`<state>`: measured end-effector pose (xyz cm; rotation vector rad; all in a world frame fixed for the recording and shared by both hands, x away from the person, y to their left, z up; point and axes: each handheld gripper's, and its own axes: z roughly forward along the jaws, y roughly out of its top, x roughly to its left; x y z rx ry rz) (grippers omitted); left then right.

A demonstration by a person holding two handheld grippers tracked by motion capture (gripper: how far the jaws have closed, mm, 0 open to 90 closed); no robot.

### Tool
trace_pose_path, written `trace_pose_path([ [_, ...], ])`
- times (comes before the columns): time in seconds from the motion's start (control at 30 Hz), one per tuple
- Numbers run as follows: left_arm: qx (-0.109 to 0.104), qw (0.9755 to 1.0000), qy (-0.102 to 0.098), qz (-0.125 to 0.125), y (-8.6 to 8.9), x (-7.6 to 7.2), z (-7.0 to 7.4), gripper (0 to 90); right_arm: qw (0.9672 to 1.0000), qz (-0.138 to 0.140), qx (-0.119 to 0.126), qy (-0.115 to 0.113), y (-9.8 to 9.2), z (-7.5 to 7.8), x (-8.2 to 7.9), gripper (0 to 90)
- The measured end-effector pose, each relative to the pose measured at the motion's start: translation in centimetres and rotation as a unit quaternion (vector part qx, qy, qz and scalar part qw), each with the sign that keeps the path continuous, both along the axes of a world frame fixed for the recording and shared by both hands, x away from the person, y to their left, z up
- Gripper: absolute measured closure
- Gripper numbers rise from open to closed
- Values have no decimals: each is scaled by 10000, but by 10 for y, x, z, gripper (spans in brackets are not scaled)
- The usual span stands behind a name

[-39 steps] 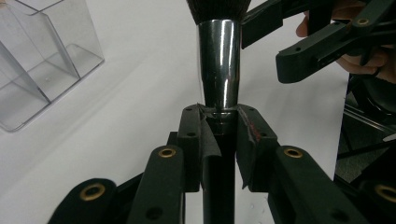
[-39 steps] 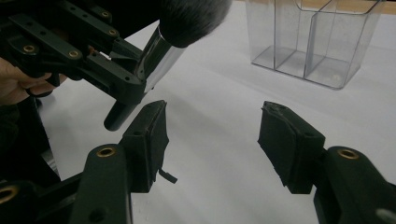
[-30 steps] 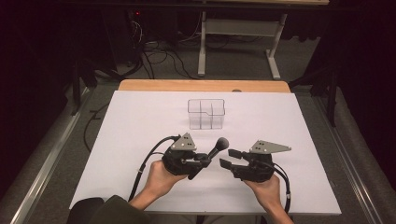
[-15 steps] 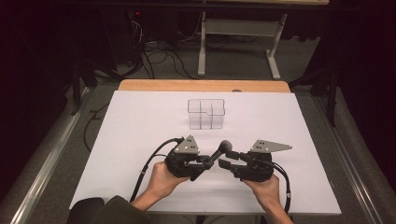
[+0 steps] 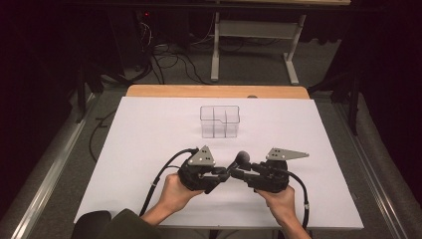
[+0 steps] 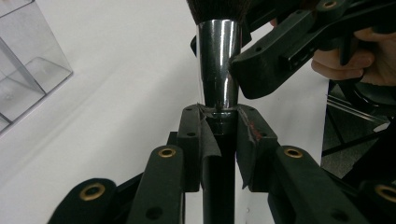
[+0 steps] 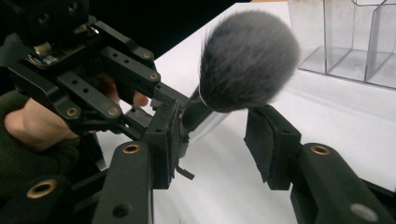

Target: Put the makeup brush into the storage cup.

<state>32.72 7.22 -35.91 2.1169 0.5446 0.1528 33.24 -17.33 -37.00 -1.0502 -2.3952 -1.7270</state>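
A makeup brush with a grey fluffy head [image 5: 242, 158] [image 7: 247, 60] and a silver ferrule [image 6: 217, 60] is held near the table's front. My left gripper [image 5: 221, 174] [image 6: 218, 122] is shut on its black handle just below the ferrule. My right gripper [image 5: 239, 174] [image 7: 215, 140] is open, with the ferrule between its two pads and the brush head just beyond them. One of its pads [image 6: 261, 70] lies against the ferrule. A clear divided box [image 5: 220, 121] [image 7: 345, 37] stands empty at mid-table, beyond both grippers.
White paper [image 5: 149, 139] covers the table, and a bare wooden strip [image 5: 214, 91] runs along its far edge. Cables [image 5: 164, 174] trail from both grippers toward the person. Dark floor, a table frame and wires lie beyond the table.
My left gripper has carried the brush to the right, toward the right gripper. The brush's neck now sits between the right gripper's open jaws. The right hand has barely moved.
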Motion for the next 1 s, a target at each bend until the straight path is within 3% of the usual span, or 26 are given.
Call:
trace_pose_path([
  [0.57, 103, 9999, -35, -7, -5, -1, -3, 726, 9998, 130, 136, 83, 4, 0, 0, 642],
  [1.0, 43, 10000, -48, -31, -7, -2, -3, 726, 9999, 93, 133, 54, 4, 0, -1, 686],
])
